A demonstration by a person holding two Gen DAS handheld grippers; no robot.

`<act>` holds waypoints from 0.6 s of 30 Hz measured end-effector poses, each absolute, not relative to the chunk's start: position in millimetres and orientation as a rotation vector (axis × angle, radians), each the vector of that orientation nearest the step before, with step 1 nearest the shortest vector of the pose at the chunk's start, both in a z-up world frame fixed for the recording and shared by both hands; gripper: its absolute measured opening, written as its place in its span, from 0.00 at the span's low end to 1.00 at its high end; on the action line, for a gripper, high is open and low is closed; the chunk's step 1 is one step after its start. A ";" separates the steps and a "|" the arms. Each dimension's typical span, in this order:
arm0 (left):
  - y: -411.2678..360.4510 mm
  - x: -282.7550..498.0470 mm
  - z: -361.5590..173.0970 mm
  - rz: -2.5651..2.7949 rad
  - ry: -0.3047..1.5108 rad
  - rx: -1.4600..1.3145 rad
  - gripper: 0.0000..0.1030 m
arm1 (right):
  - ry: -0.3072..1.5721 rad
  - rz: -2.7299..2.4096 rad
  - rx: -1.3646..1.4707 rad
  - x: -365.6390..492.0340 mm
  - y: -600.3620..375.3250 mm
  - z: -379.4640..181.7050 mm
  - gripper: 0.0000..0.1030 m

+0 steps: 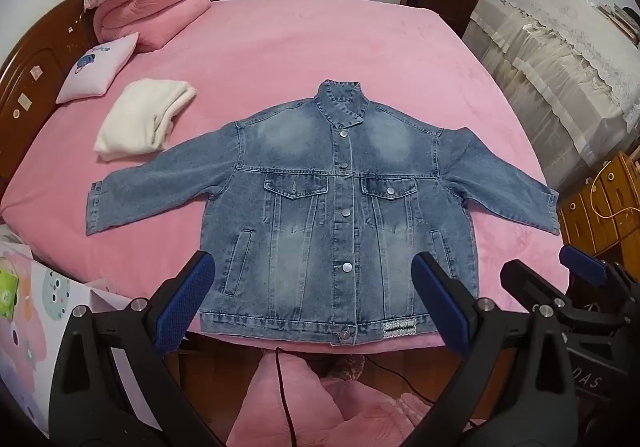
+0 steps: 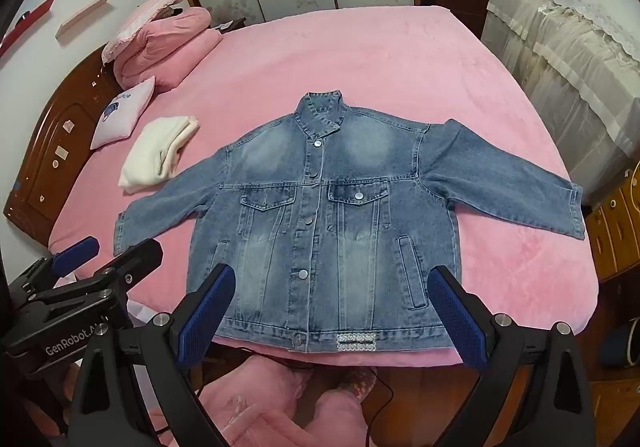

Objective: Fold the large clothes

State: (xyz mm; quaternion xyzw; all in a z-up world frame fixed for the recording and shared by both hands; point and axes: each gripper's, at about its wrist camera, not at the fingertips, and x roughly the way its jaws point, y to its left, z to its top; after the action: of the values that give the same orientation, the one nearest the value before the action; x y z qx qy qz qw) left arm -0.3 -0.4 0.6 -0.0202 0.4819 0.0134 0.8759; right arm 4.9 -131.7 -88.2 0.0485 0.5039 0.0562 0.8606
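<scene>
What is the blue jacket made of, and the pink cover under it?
The jacket looks like denim: faded blue weave, pale stitched seams, shiny metal-looking buttons. The pink bed cover seems a soft, fuzzy fleece or plush; its matte, slightly mottled nap suggests that, though I can't be sure.

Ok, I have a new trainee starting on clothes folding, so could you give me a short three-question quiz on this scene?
1. True or false: the denim jacket lies spread flat, front up, buttoned.
2. What lies folded on the bed beside the jacket's sleeve nearest the headboard?
A. a white garment
B. a black towel
C. a red scarf
3. Fill in: both the left hand-held gripper and the right hand-held gripper are ____ and hold nothing.

Key: 1 true; 2 A, the white garment; 3 open.
</scene>
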 end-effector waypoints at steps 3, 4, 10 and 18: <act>-0.5 0.4 0.1 0.025 1.014 -0.051 0.95 | 1.059 0.107 0.090 3.1 -130.7 -88.0 0.96; 0.1 -1.6 3.7 0.025 1.015 -0.051 0.95 | 1.062 0.106 0.091 3.0 -130.2 -88.2 0.96; 6.8 -2.2 4.6 0.019 1.015 -0.067 0.95 | 1.059 0.114 0.104 0.6 -130.4 -89.8 0.96; 2.8 -10.2 1.5 0.015 1.002 -0.063 0.94 | 1.058 0.114 0.102 -1.6 -129.6 -90.6 0.96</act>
State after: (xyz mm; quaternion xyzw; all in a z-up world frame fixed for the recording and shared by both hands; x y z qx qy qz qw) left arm -10.2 2.8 1.5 -0.0303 0.4801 0.0073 0.8767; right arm -1.6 -129.6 -90.6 0.0488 0.5043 0.0545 0.8604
